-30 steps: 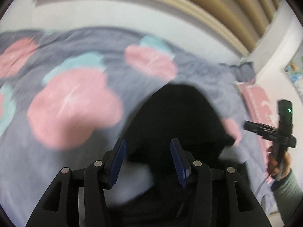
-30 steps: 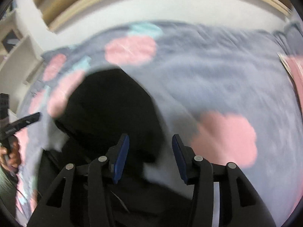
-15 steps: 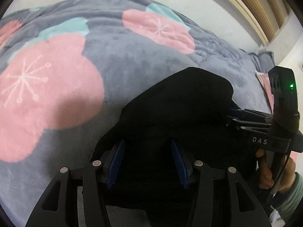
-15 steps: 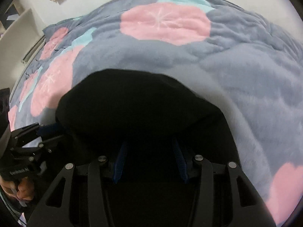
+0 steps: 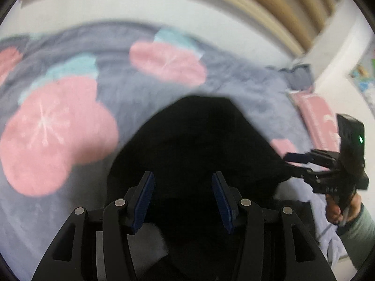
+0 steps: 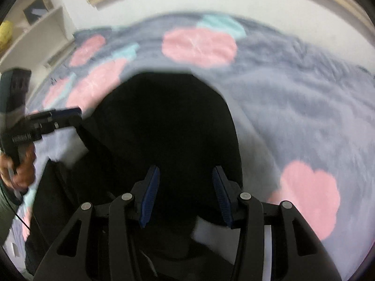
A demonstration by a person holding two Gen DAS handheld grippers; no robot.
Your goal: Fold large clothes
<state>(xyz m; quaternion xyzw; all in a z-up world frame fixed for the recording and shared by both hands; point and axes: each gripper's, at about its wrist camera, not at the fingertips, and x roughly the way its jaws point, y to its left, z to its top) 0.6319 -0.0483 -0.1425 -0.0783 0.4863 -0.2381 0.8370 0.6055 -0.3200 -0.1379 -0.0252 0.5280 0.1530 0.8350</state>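
Black garment [image 5: 199, 145] draping forward from both grippers; left gripper [image 5: 182, 199], right gripper [image 6: 185, 193] gaping wide, grip unclear; bed [image 5: 257, 98] beyond.

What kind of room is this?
Probably a bedroom. A plush grey blanket with pink flowers covers what looks like a bed, a black garment lies on it, and white shelves stand alongside.

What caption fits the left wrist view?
Left gripper open over black garment on floral blanket; right gripper alongside.
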